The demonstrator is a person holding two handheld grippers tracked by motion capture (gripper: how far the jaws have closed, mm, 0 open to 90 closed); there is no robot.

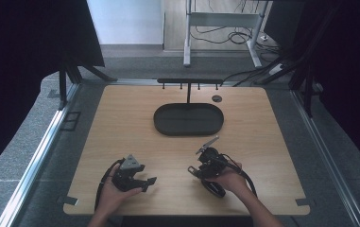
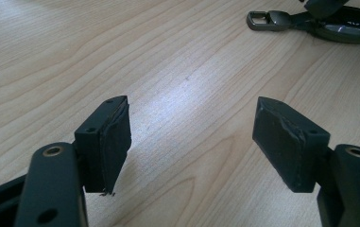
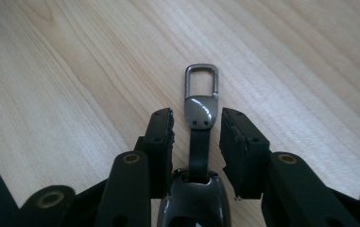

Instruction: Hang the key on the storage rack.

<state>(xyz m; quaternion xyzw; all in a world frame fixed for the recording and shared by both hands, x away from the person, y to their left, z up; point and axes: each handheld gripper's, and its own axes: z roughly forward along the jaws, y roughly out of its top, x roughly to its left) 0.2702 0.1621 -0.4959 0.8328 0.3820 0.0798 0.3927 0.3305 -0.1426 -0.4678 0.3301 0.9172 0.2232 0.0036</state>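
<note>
The bench [image 1: 121, 118] is showing pale wood with a wavy brown grain. The tray [image 1: 188, 119] is looking matte black, as is the rack [image 1: 189, 82] behind it. The key fob [image 3: 199, 156] is gleaming dark grey, its strap black, its clasp [image 3: 201, 80] dull silver. Both grippers' fingers [image 2: 116, 142] are appearing black with brass-coloured rivets. The left gripper [image 1: 135, 177] is bearing a grey plate, and grey carpet is surrounding the bench.

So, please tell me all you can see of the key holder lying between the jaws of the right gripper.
The key holder lies flat on the wooden table. It has a grey metal clasp with a rectangular loop, a glossy grey plate with two rivets, a dark strap and a rounded grey body. The right gripper straddles the strap; its pads stand just clear.
</note>
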